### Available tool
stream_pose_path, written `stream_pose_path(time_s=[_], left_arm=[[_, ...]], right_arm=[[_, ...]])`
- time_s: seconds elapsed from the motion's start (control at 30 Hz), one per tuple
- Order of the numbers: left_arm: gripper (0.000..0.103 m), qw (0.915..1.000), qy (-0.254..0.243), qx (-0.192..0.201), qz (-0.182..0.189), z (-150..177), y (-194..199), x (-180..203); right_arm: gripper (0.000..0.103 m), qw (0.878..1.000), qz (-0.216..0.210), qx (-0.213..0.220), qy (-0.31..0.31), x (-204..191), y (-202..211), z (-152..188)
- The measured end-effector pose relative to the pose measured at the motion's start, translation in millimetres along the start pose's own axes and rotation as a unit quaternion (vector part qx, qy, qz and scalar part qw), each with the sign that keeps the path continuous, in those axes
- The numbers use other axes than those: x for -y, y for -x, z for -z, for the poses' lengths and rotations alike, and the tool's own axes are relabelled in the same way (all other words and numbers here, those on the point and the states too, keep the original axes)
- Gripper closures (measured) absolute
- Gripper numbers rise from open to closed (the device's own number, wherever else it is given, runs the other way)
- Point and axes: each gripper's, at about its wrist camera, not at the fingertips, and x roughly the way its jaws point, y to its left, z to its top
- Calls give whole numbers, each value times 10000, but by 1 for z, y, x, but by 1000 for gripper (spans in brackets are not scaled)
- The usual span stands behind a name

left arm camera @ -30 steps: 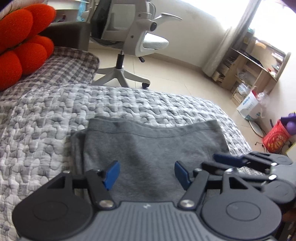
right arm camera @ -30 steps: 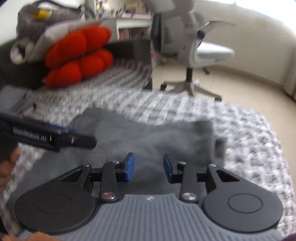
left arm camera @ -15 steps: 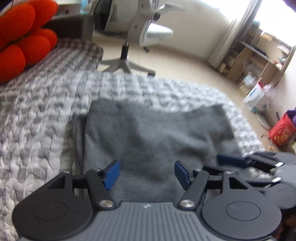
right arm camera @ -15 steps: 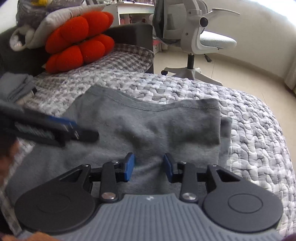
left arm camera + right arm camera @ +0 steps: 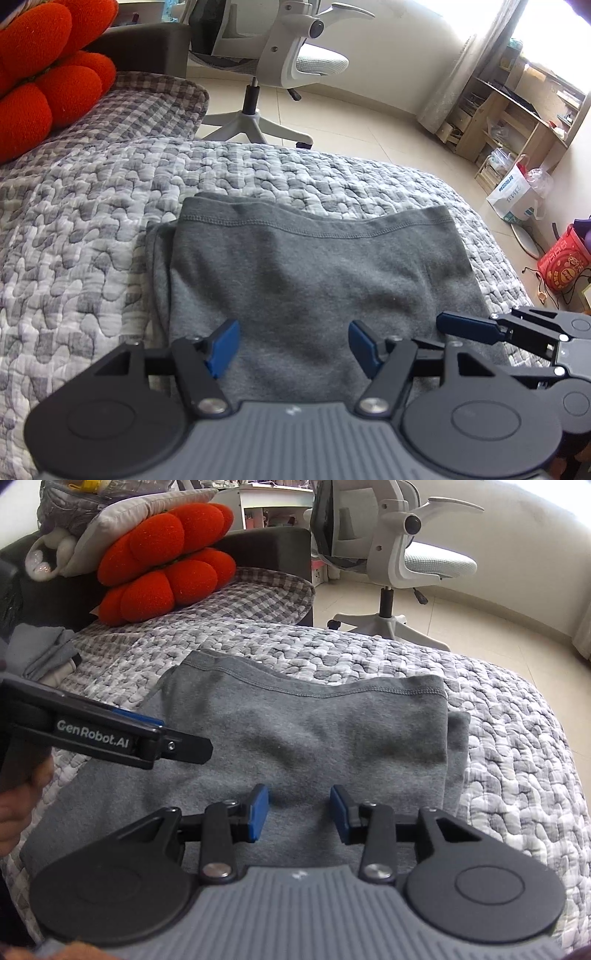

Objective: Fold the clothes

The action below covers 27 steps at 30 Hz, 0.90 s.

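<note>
Left gripper (image 5: 293, 341) and right gripper (image 5: 299, 818) hover side by side over the near part of the grey garment (image 5: 314, 280), jaws parted and gripping nothing — placed to take hold or press. The garment lies in layers, stitched hem toward the far edge of the quilted bed (image 5: 92, 206); a lower layer shows at each side. Beyond stand red cushions (image 5: 166, 565) and an office chair (image 5: 399, 554).

Bed (image 5: 92, 229): grey-and-white quilted cover. Folded grey garment (image 5: 314, 273) flat at centre, stitched hem toward 12 o'clock. Checked grey pillow (image 5: 258, 598) at 12 o'clock; red lobed cushion (image 5: 166, 565) at 11 o'clock. Small stack of folded grey clothes (image 5: 44, 650) at 9 o'clock in the right wrist view.
</note>
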Motion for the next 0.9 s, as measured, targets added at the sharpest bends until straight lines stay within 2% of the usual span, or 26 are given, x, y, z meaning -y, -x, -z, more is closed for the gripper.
stream_pose_path(time_s=[0.3,0.6,0.9], left_arm=[[35,9995,-55,211,-218,3,13,-3],[35,9995,-49,34,-295,4,8,-3],[35,9996,-23,52,-294,6,11,-4]], right_arm=[[61,9999,-124,50,42,-5,4,2],[55,9997,-127,-9,209,-13,1,4],[55,9990,-284,-8,354,-22,6,5]])
